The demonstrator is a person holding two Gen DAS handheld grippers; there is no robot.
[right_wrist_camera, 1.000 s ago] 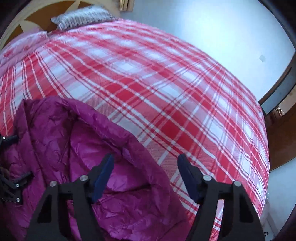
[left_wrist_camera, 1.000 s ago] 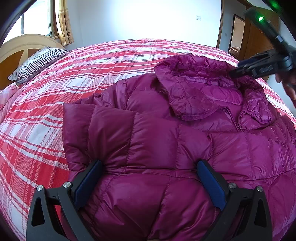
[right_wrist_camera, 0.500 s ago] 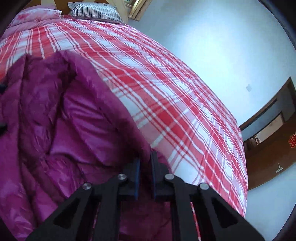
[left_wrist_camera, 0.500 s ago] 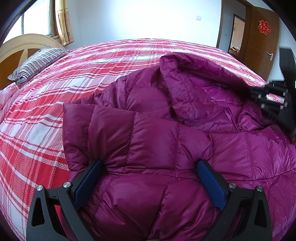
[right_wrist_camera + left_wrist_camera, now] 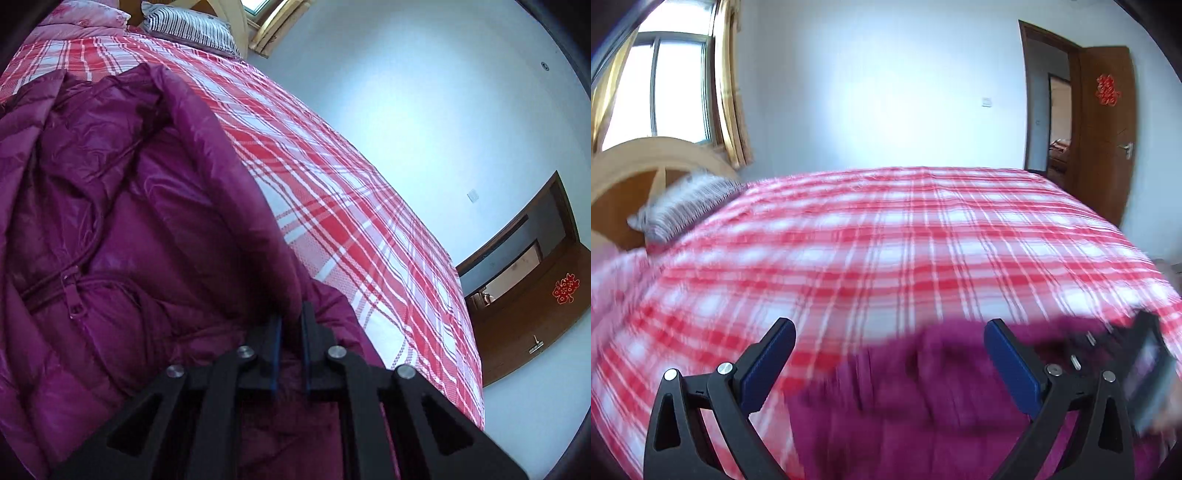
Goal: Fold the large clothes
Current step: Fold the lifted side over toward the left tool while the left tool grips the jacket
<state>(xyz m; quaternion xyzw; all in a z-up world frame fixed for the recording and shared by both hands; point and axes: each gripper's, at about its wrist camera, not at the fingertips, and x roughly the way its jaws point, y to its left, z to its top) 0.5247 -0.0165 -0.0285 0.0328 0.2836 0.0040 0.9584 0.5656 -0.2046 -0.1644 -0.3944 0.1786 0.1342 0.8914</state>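
Observation:
A magenta puffer jacket [image 5: 110, 221] lies on the red-and-white plaid bed [image 5: 351, 221] with its zipper and hood lining facing up. My right gripper [image 5: 291, 317] is shut on the rim of the hood, and the fabric is pinched between its blue pads. In the blurred left wrist view the jacket [image 5: 923, 406] fills the bottom of the frame. My left gripper [image 5: 892, 354] hangs above it, wide open, with nothing between its pads. The right gripper [image 5: 1078, 349] shows as a dark blur at the jacket's right side.
A striped pillow [image 5: 683, 206] leans on the wooden headboard [image 5: 646, 162] at the far left, below a curtained window. A brown door [image 5: 1104, 133] stands open at the far right. Plaid sheet [image 5: 886, 240] stretches beyond the jacket to the white wall.
The left gripper has lifted off the jacket and tipped up toward the bed and wall. The right gripper has shut on the hood's rim and drawn it up.

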